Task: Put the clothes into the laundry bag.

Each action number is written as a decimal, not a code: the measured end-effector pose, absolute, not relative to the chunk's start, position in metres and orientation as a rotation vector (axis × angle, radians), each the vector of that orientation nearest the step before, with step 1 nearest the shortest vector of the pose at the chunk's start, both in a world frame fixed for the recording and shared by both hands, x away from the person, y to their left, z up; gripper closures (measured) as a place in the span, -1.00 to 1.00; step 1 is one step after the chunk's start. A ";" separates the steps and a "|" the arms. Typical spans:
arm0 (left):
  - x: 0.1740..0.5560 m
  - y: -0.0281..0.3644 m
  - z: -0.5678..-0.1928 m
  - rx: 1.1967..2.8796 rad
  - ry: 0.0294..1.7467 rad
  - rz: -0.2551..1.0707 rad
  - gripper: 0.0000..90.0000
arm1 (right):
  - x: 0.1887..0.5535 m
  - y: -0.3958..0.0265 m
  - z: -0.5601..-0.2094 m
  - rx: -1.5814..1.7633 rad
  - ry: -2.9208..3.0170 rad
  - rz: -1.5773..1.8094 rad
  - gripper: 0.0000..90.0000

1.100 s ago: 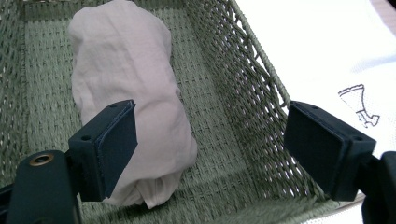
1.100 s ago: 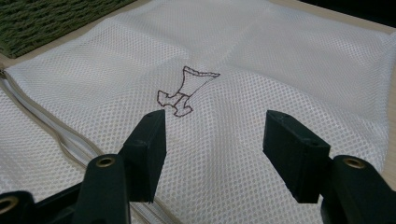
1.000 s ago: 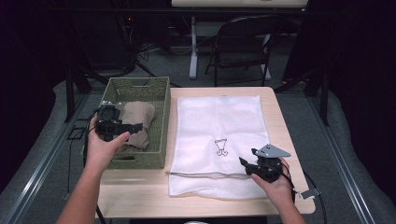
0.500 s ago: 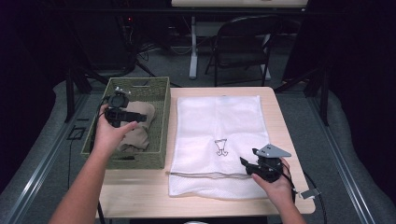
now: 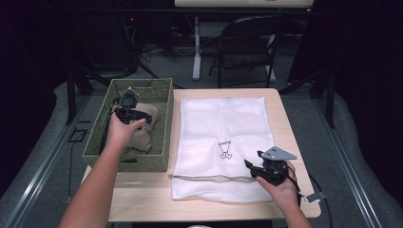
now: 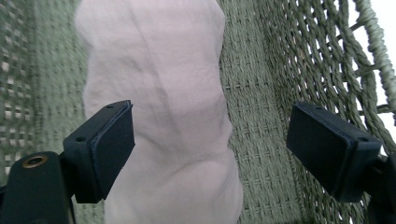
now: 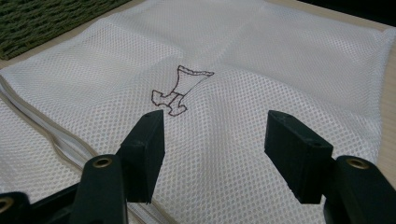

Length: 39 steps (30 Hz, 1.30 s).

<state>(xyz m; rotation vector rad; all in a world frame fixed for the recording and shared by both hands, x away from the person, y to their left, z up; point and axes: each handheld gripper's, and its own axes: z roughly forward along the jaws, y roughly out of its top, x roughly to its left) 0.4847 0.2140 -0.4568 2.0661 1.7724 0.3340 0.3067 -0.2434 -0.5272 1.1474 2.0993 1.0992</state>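
From above, your left gripper (image 5: 135, 114) sits down inside the olive-green woven rectangular basket (image 5: 161, 137), over the crumpled beige cloth (image 5: 142, 137) lying on the basket floor. Your right gripper (image 5: 256, 170) rests near the front edge of the flat white mesh laundry bag (image 5: 223, 123), spread on the light wooden table (image 5: 285, 118) just beside the basket.

The left gripper view gives what the high view cannot: the jaws spread wide, nothing pinched, with the cloth (image 6: 163, 93) running up between them against the basket weave (image 6: 266, 116). One black pad (image 6: 114, 144) overlaps the cloth's edge, but whether it touches is not clear.

The right gripper view shows those jaws also parted with nothing gripped, hovering low over the mesh (image 7: 261, 60) just short of the small dark embroidered emblem (image 7: 180, 91); the bag's zipper seam (image 7: 60, 147) runs past at the left.

Since a second ago your left hand has gone from the near part of the basket farther back and down into it; the right hand has stayed put.

From above, your left hand (image 5: 121, 133) covers part of the cloth, and the gap of either gripper is too small to read there. The near end of the cloth is cut off at the bottom of the left gripper view.
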 end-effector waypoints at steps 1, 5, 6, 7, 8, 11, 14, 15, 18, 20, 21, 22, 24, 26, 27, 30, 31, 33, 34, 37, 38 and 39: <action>0.485 0.214 -0.457 2.066 1.772 0.334 -0.66 | 0.307 -0.243 -0.527 1.147 2.099 1.099 -0.17; 0.489 0.214 -0.461 2.062 1.790 0.308 -0.66 | 0.307 -0.244 -0.528 1.146 2.100 1.104 -0.18; 0.491 0.213 -0.463 2.057 1.799 0.314 -0.66 | 0.307 -0.244 -0.528 1.146 2.100 1.104 -0.18; 0.492 0.213 -0.463 2.058 1.805 0.313 -0.66 | 0.307 -0.244 -0.528 1.146 2.100 1.103 -0.18; 0.492 0.212 -0.464 2.064 1.803 0.315 -0.66 | 0.307 -0.244 -0.528 1.146 2.100 1.103 -0.18; 0.494 0.212 -0.466 2.064 1.812 0.319 -0.66 | 0.307 -0.243 -0.528 1.147 2.099 1.103 -0.18; 0.497 0.211 -0.470 2.073 1.827 0.337 -0.66 | 0.307 -0.243 -0.528 1.147 2.100 1.104 -0.18; 0.497 0.210 -0.472 2.076 1.837 0.346 -0.66 | 0.307 -0.243 -0.528 1.147 2.099 1.103 -0.18; 0.500 0.208 -0.478 2.102 1.856 0.380 -0.66 | 0.307 -0.243 -0.528 1.147 2.104 1.102 -0.19; 0.501 0.208 -0.481 2.102 1.869 0.386 -0.66 | 0.307 -0.243 -0.528 1.148 2.103 1.102 -0.19; 0.502 0.208 -0.483 2.104 1.874 0.392 -0.66 | 0.307 -0.243 -0.528 1.147 2.104 1.102 -0.19; 0.503 0.208 -0.484 2.107 1.882 0.388 -0.66 | 0.307 -0.243 -0.528 1.146 2.104 1.103 -0.19; 0.503 0.209 -0.486 2.104 1.889 0.392 -0.66 | 0.307 -0.243 -0.528 1.147 2.102 1.105 -0.19; 0.505 0.209 -0.491 2.109 1.908 0.403 -0.66 | 0.308 -0.243 -0.528 1.144 2.106 1.107 -0.19; 0.505 0.209 -0.493 2.112 1.913 0.409 -0.66 | 0.307 -0.243 -0.528 1.143 2.107 1.106 -0.19; 0.506 0.210 -0.496 2.119 1.927 0.417 -0.66 | 0.308 -0.243 -0.528 1.143 2.108 1.105 -0.20; 0.506 0.210 -0.496 2.119 1.927 0.417 -0.66 | 0.308 -0.242 -0.528 1.143 2.108 1.106 -0.20; 0.507 0.210 -0.497 2.123 1.930 0.424 -0.66 | 0.308 -0.242 -0.528 1.142 2.106 1.107 -0.20; 0.508 0.210 -0.499 2.120 1.933 0.421 -0.66 | 0.308 -0.242 -0.528 1.142 2.106 1.105 -0.20; 0.510 0.211 -0.501 2.133 1.936 0.416 -0.66 | 0.308 -0.242 -0.528 1.142 2.106 1.105 -0.20; 0.511 0.212 -0.502 2.134 1.940 0.411 -0.66 | 0.308 -0.242 -0.528 1.141 2.106 1.105 -0.20; 0.511 0.212 -0.503 2.127 1.942 0.413 -0.66 | 0.308 -0.242 -0.528 1.141 2.106 1.105 -0.20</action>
